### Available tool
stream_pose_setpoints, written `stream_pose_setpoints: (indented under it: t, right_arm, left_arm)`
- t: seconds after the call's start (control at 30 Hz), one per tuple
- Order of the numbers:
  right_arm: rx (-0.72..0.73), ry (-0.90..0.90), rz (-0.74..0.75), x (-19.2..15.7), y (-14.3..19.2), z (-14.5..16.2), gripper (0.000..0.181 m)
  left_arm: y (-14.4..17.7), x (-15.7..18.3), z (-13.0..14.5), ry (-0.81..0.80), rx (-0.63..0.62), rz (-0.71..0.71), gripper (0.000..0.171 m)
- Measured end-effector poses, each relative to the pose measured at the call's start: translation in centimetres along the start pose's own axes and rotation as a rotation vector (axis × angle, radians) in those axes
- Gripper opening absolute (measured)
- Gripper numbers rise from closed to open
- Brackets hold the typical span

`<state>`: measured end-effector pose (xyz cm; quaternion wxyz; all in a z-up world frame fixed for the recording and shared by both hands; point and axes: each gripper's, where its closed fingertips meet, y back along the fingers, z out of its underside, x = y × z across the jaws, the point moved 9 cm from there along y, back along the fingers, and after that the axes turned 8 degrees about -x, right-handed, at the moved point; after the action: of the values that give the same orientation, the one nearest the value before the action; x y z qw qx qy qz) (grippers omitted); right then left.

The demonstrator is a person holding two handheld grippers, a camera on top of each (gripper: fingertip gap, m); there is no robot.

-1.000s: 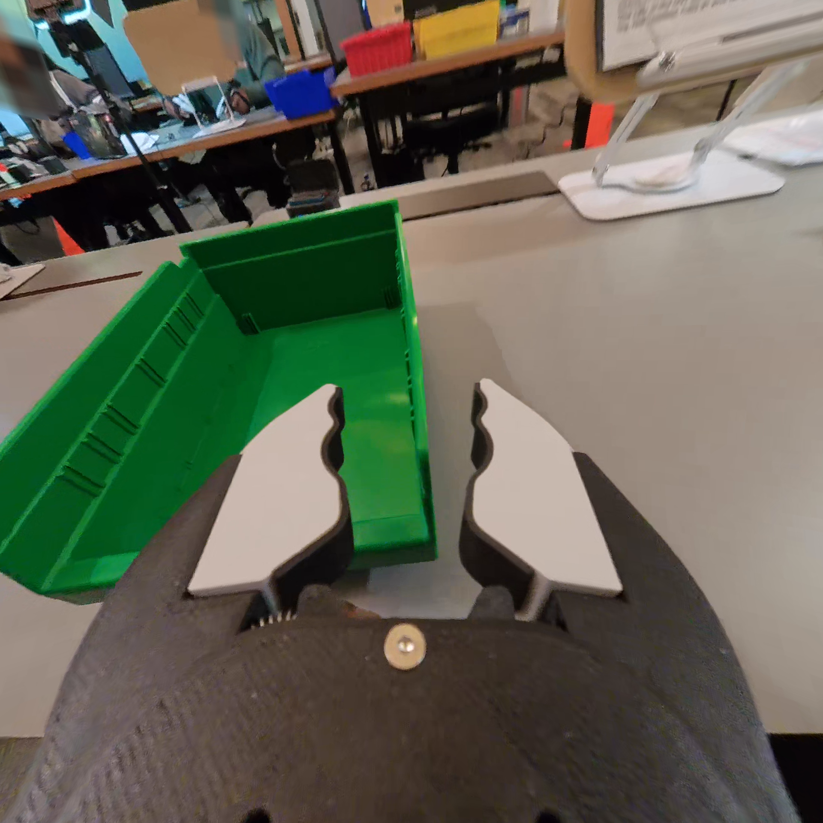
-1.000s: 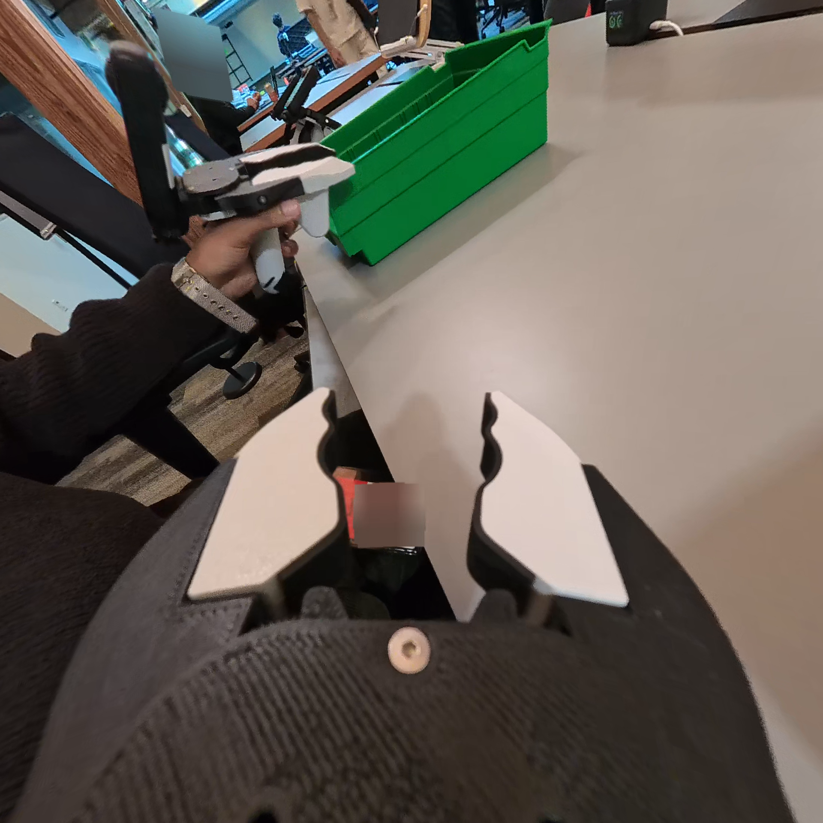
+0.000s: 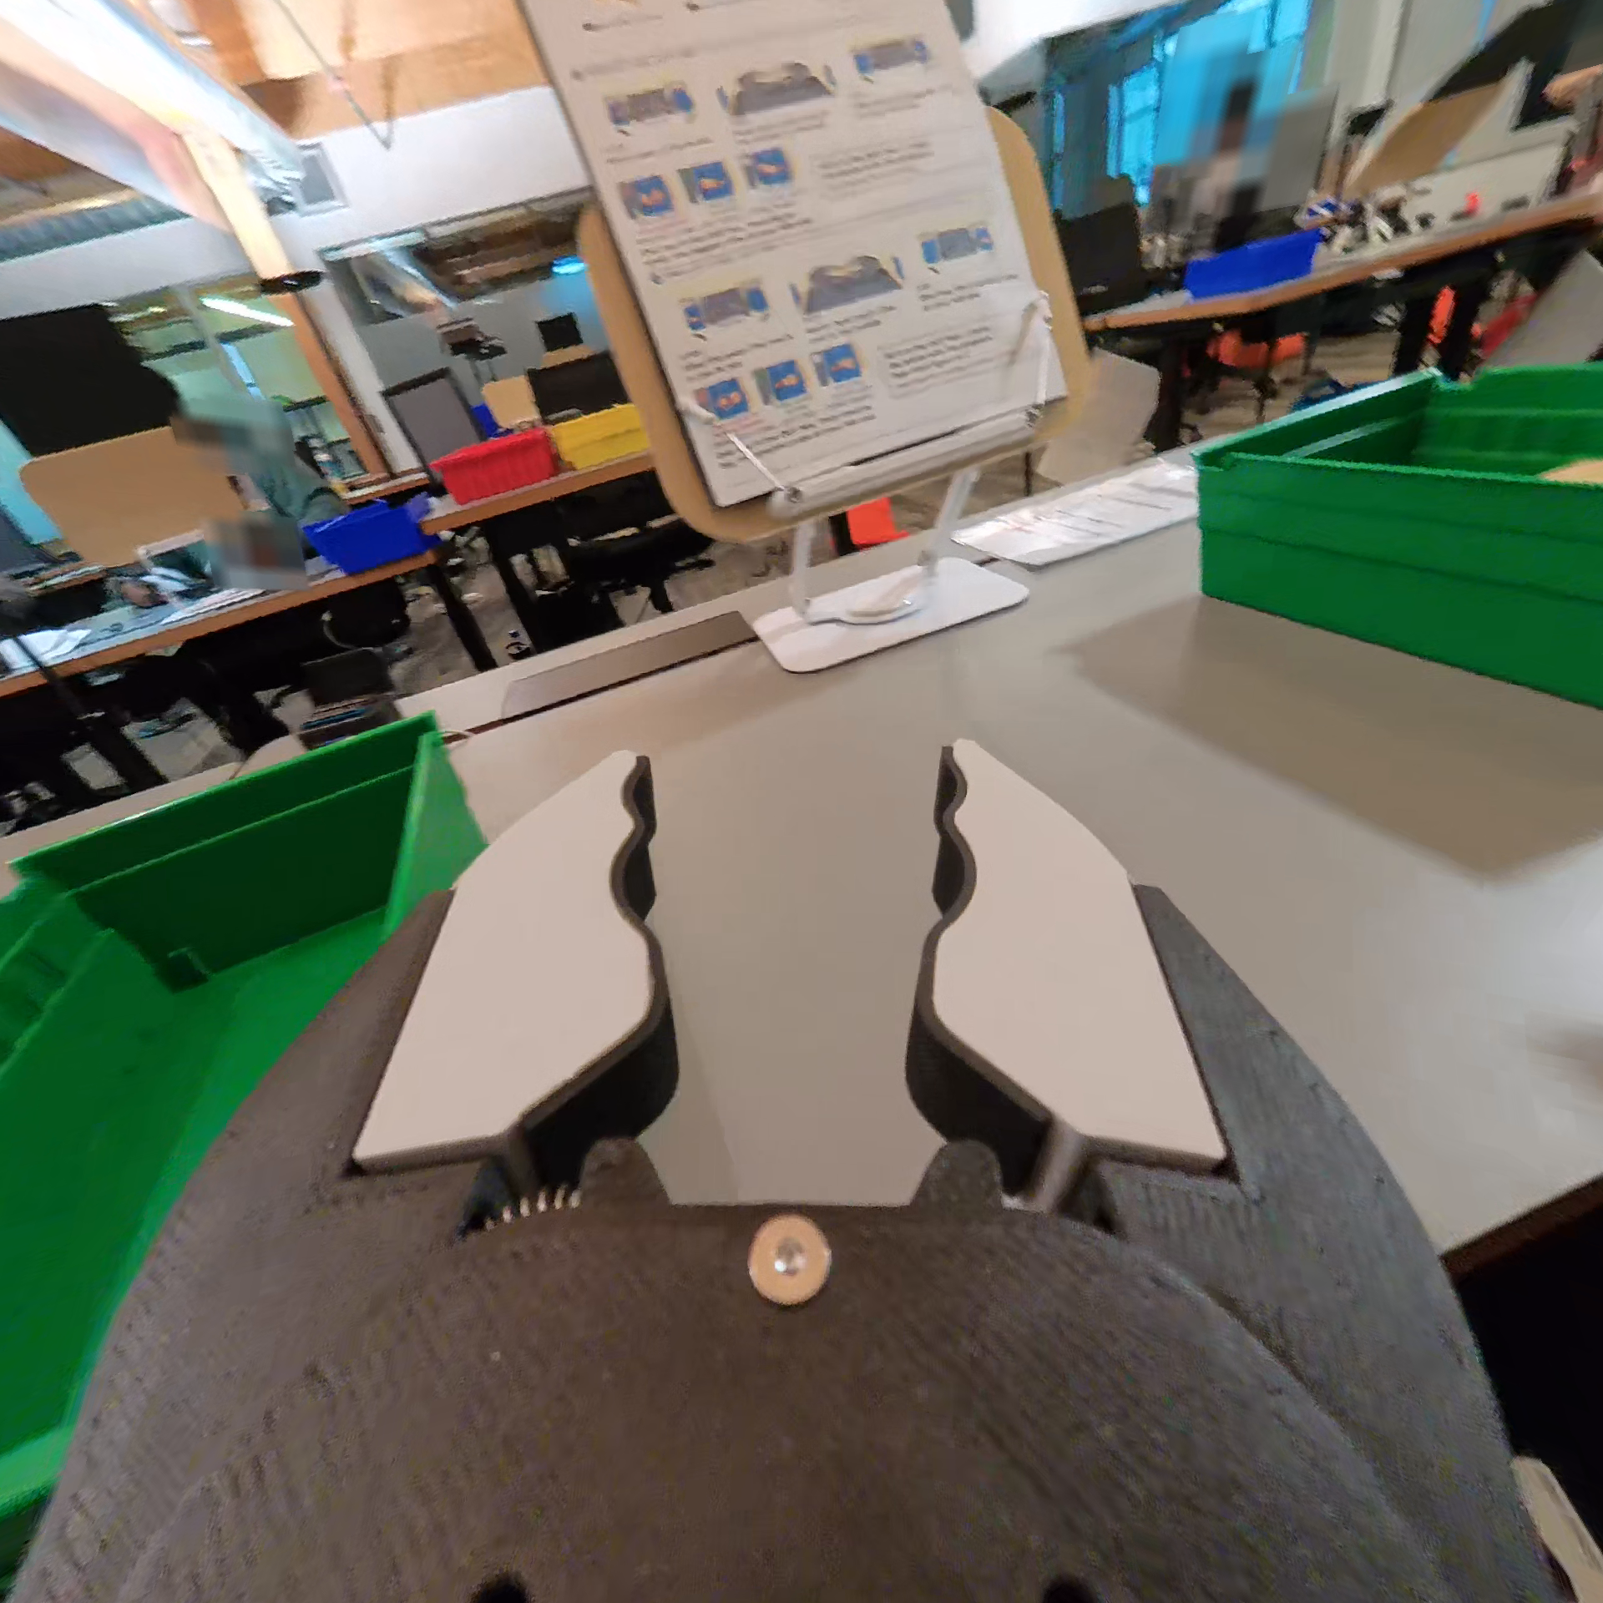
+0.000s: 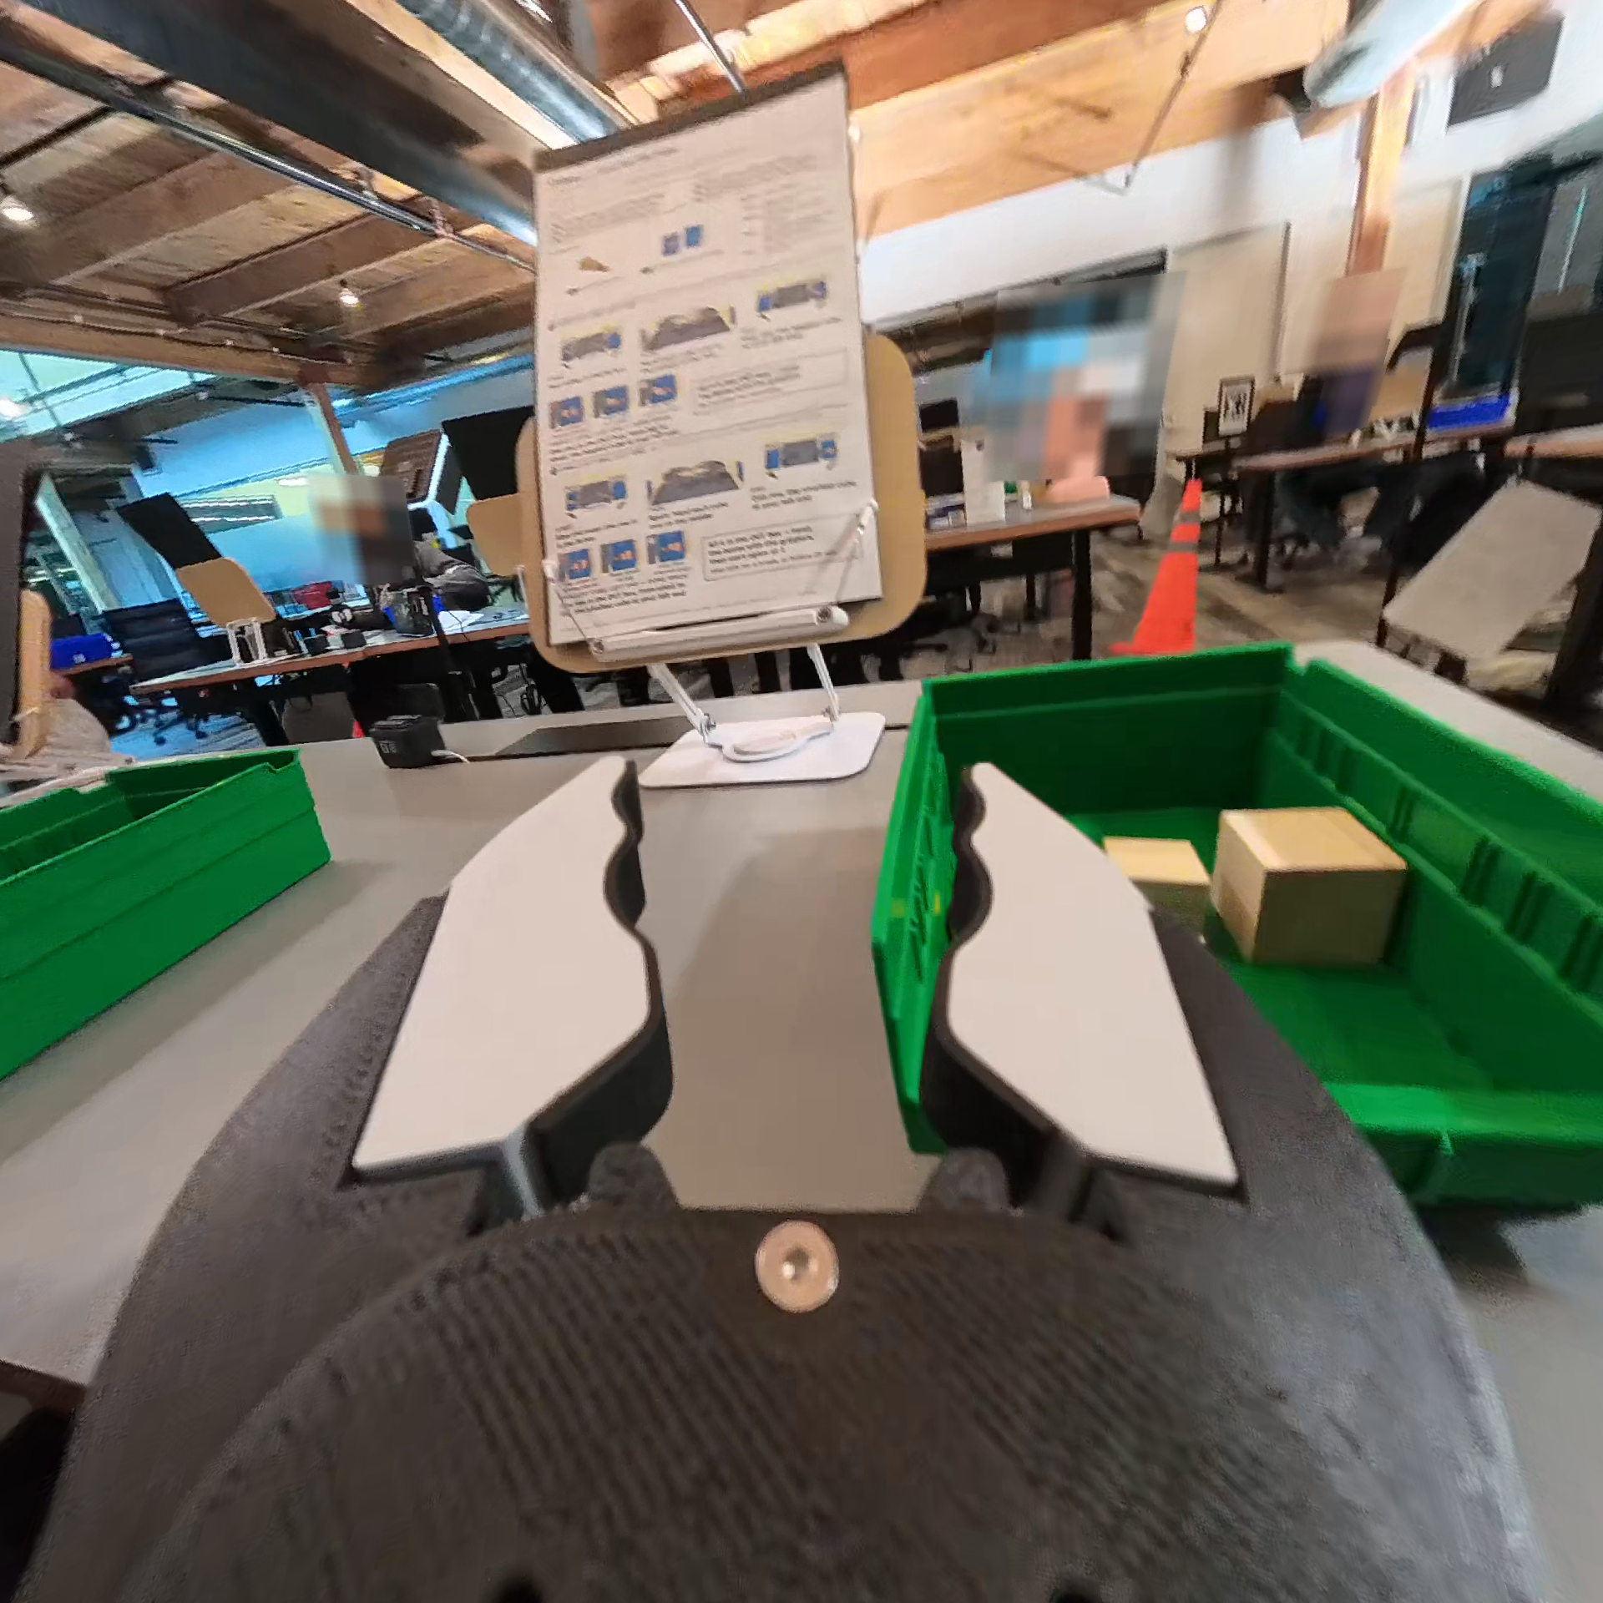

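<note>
the left tool (image 3: 794, 763) is held level and pointing forward, its two grey fingers (image 3: 538, 963) spread wide apart with nothing between them. the right tool (image 4: 798, 781) sits in much the same pose, fingers (image 4: 1067, 980) parted and empty, touching nothing as far as the slightly blurred view lets me judge. neither hand nor arm shows in either view.
</note>
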<state>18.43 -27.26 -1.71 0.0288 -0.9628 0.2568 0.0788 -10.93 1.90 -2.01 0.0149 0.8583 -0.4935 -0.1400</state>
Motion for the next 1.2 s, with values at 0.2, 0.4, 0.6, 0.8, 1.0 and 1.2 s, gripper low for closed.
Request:
stream_pose_setpoints:
  t: [0.2,0.4,0.6,0.8,1.0,1.2]
  right_arm:
    - [-0.102,-0.112,0.133,3.6,1.1,0.7,0.071]
    - [-0.112,-0.365,0.426,12.2,3.1,1.3,0.071]
    - [-0.107,-0.413,0.468,17.2,4.8,1.2,0.069]
    - [-0.296,-0.361,0.355,19.7,3.7,2.2,0.077]
    - [-0.282,-0.388,0.259,20.1,3.5,1.6,0.064]
    - [-0.303,-0.297,0.275,19.5,2.1,0.9,0.077]
  left_arm:
    - [-2.3,1.6,0.3,-0.013,-0.029,0.06,0.072]
    - [-3.8,0.6,0.7,0.178,-0.092,0.099,0.087]
    - [-4.8,-0.7,1.7,0.173,-0.147,0.063,0.089]
    - [-4.5,-3.1,2.3,0.232,-0.153,-0.025,0.087]
    - [-4.0,-4.2,2.7,0.295,-0.151,-0.03,0.079]
    - [-3.6,-4.0,3.0,0.195,-0.178,-0.011,0.074]
